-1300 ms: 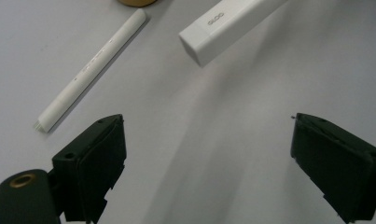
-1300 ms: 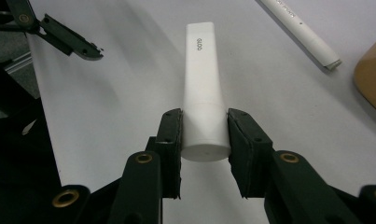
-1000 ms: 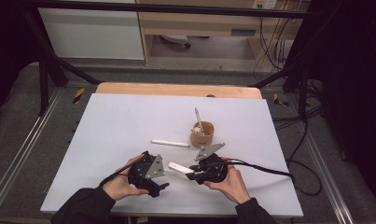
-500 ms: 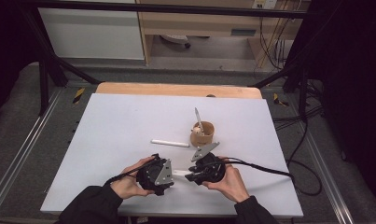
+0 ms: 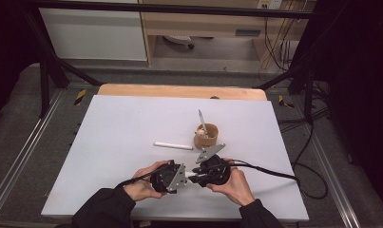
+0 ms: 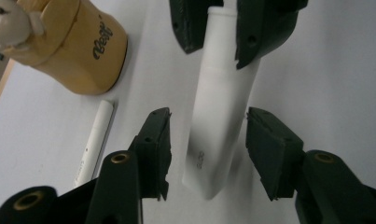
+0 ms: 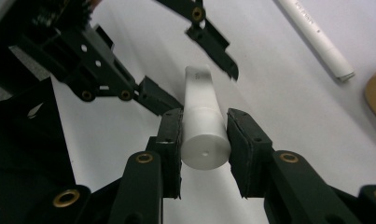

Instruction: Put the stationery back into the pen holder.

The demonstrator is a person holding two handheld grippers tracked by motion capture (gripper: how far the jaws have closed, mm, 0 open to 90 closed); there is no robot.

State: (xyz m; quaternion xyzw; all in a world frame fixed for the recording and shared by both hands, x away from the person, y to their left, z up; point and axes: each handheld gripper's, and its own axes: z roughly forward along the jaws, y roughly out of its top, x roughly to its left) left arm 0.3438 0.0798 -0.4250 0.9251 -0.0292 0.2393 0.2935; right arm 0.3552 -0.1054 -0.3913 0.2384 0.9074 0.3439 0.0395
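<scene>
A short white pen [image 7: 202,135] is held level just above the table, with my right gripper [image 7: 204,140] shut on its thick end. My left gripper [image 6: 213,149] faces it from the other side. Its jaws have just been closing around the pen's free end [image 6: 218,130], and a small gap still shows on each side of the pads [image 6: 157,149]. In the high view the left gripper [image 5: 185,179] and right gripper [image 5: 195,177] meet nose to nose near the table's front edge, both in the person's hands.
A second white pen [image 5: 173,146] lies on the white table [image 5: 108,142] just beyond the grippers. A tan wooden cup [image 5: 206,135] with a stick and a small cream figure in it stands to its right. The right gripper's cable [image 5: 270,173] trails right.
The left gripper has moved right toward the right gripper, and its jaws now stand around the pen's free end. The right gripper has kept still with the pen.
</scene>
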